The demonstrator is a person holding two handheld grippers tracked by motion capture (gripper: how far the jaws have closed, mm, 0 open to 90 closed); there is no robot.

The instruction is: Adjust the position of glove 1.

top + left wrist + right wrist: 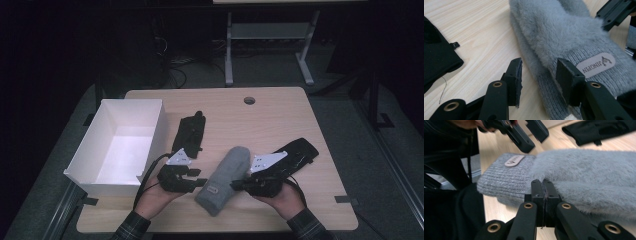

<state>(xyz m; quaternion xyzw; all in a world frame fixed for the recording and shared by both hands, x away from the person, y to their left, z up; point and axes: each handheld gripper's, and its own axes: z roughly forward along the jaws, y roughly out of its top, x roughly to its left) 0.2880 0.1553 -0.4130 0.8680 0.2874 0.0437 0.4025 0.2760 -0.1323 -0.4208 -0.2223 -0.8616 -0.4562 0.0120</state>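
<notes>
A grey mitten [223, 179] lies on the bench [280, 115] between the two grippers, its ribbed cuff with a small label [596, 64] toward the person. The left gripper [537, 72] has its jaws apart: one jaw sits just off the cuff's edge over bare bench, the other over the cuff beside the label, neither pressing the knit. The right gripper [543, 185] has its jaws together, pinching the mitten's fuzzy edge where the fur meets the cuff; whether fabric runs fully between them cannot be told. Beyond the left jaws, away from the mitten, lies a black glove [190, 132]; a second black glove [300, 151] lies behind the right gripper. A white box [121, 145] stands open on the bench outside the left gripper, past the first black glove, with nothing visible inside it.
</notes>
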